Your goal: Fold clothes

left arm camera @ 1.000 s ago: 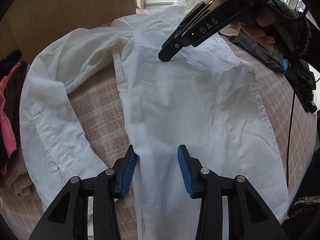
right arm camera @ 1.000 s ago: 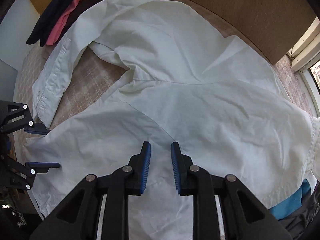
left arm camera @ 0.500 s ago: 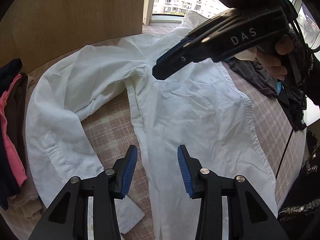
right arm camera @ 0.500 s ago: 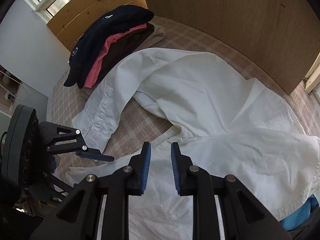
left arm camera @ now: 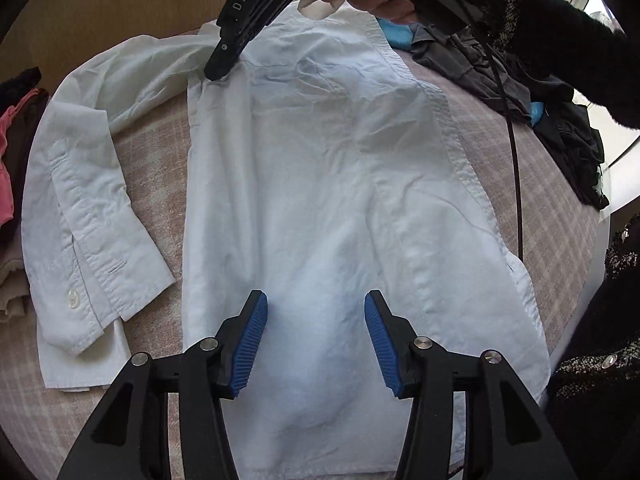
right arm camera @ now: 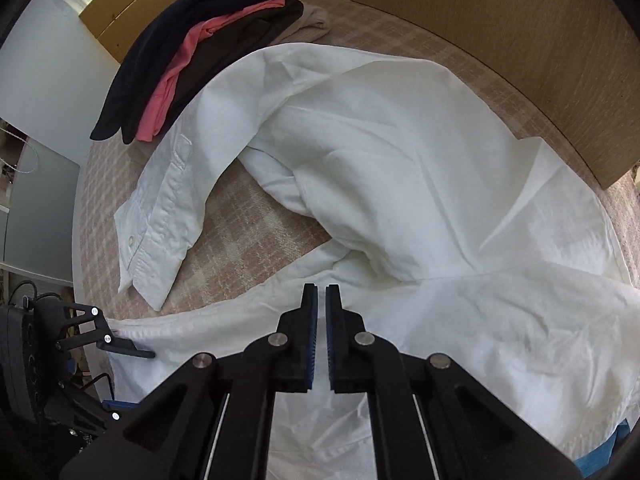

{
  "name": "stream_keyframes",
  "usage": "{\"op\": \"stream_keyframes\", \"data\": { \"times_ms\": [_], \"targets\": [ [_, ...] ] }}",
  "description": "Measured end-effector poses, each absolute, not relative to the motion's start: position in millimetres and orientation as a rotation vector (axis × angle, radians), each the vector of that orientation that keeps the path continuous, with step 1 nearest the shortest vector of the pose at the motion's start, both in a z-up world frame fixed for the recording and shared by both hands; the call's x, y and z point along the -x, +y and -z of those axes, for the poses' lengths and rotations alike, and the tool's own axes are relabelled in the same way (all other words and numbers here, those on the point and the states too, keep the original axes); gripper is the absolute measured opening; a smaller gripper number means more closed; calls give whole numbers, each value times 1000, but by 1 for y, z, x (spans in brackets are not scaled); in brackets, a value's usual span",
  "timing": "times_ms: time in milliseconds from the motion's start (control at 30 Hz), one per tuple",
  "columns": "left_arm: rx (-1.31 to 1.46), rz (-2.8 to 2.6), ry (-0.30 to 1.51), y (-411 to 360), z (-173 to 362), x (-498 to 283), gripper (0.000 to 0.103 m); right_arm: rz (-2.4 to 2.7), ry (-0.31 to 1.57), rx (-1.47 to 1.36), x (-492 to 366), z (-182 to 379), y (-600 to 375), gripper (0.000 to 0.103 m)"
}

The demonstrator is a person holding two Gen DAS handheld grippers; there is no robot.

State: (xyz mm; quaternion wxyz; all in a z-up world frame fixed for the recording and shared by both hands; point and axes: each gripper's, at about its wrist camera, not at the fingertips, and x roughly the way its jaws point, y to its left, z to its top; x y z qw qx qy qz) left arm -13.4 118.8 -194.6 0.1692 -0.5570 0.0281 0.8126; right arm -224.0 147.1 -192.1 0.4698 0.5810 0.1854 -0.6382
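A white shirt (left arm camera: 320, 180) (right arm camera: 400, 160) lies spread flat on a checked cover (left arm camera: 152, 140). Its one long sleeve (left arm camera: 80, 220) (right arm camera: 168, 208) is bent down beside the body. My left gripper (left arm camera: 312, 300) (right arm camera: 132, 376) hovers over the shirt's lower part near the hem. Its jaws are opening, and the cloth lies under them, not between the pads. My right gripper (right arm camera: 321, 288) (left arm camera: 218, 72) points down at the armpit seam where sleeve meets body. Its jaws are closed there, the tips pinching the cloth. A hand (left arm camera: 380, 0) holds it.
A stack of folded dark, pink and beige clothes (right arm camera: 200, 40) (left arm camera: 12, 140) sits beyond the sleeve. A heap of dark and blue garments (left arm camera: 520, 92) lies past the shirt's other side. A black cable (left arm camera: 516, 160) hangs over that side. A wooden board (right arm camera: 520, 40) borders the cover.
The right gripper came down to the armpit seam and its jaws closed. The left gripper moved back over the shirt's lower part and its jaws spread wider.
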Motion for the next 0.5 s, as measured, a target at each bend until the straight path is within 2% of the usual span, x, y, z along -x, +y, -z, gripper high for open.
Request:
{"op": "stream_keyframes", "data": {
  "times_ms": [100, 133, 167, 367, 433, 500],
  "targets": [
    [1620, -2362, -6, 99, 193, 4, 48, 1528, 472, -1461, 211, 209, 139, 4],
    [1627, -2374, -39, 93, 193, 0, 48, 1540, 478, -1454, 210, 214, 135, 2],
    [1633, -2387, -71, 87, 192, -4, 48, 1551, 453, -1441, 211, 214, 132, 6],
    [1684, -2456, -68, 78, 181, -27, 48, 1580, 298, -1402, 219, 193, 152, 6],
    [1656, -2485, -78, 77, 170, -34, 48, 1570, 294, -1408, 210, 184, 174, 13],
    [1624, -2483, -99, 78, 166, -36, 48, 1574, 290, -1430, 197, 185, 193, 31]
  ]
}}
